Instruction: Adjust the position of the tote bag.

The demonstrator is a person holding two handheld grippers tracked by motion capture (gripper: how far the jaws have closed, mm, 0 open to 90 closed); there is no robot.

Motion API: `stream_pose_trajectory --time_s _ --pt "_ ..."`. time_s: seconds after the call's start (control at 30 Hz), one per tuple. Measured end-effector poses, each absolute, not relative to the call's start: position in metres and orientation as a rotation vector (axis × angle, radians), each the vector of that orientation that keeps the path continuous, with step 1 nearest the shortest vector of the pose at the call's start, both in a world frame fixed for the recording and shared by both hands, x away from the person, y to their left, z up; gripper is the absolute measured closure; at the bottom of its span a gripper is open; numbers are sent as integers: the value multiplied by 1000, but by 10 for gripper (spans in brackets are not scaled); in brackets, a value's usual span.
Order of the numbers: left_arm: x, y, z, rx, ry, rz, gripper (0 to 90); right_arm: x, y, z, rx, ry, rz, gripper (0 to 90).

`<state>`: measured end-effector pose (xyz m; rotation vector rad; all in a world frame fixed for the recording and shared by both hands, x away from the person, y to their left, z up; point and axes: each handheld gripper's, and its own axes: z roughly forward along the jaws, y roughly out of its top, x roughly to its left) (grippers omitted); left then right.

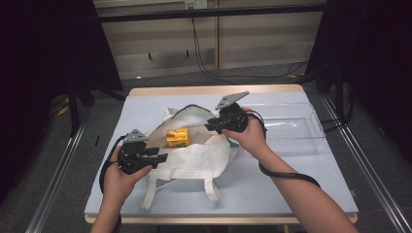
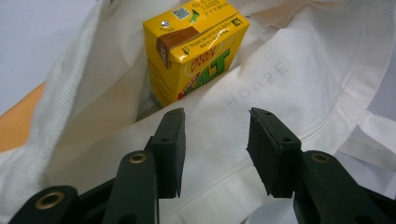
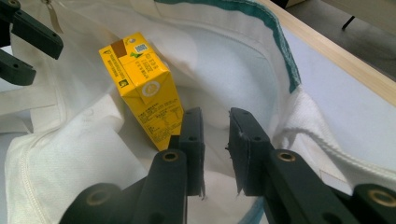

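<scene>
With the carton point(image 1: 177, 137) at frame centre inside the bag point(image 1: 204, 158), the left gripper point(image 2: 215, 154) spread over the cloth and the right gripper point(image 3: 215, 154) narrowly parted, gripping nothing, the loose mouth could sag and cover it.

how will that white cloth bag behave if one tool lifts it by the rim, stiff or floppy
Probably floppy: the white cloth bag lies wrinkled and slumped on the table, so its rim would likely sag. The yellow drink carton inside may slide or tip as the fabric shifts. The woven cloth looks grippy, not slippery.
</scene>
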<state>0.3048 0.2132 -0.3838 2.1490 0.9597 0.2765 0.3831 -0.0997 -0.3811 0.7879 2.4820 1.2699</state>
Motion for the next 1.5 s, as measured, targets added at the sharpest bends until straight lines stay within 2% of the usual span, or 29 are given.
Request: stream_pose_trajectory --time_s 0.43,0.73,0.87,1.13,1.5 --pt "311 226 -369 2084 999 337 585 382 -104 -390 814 2478 1261 766" --pt "323 231 -376 2086 1042 354 670 383 -109 -400 835 2471 1246 779" --pt "326 234 -377 2101 1049 355 761 383 -112 -404 857 2467 1249 815" --pt "332 235 -380 2102 1075 387 862 383 -113 -409 864 2450 1244 840" --pt "339 242 -391 2111 1105 410 893 383 -114 -415 871 2426 1239 850"
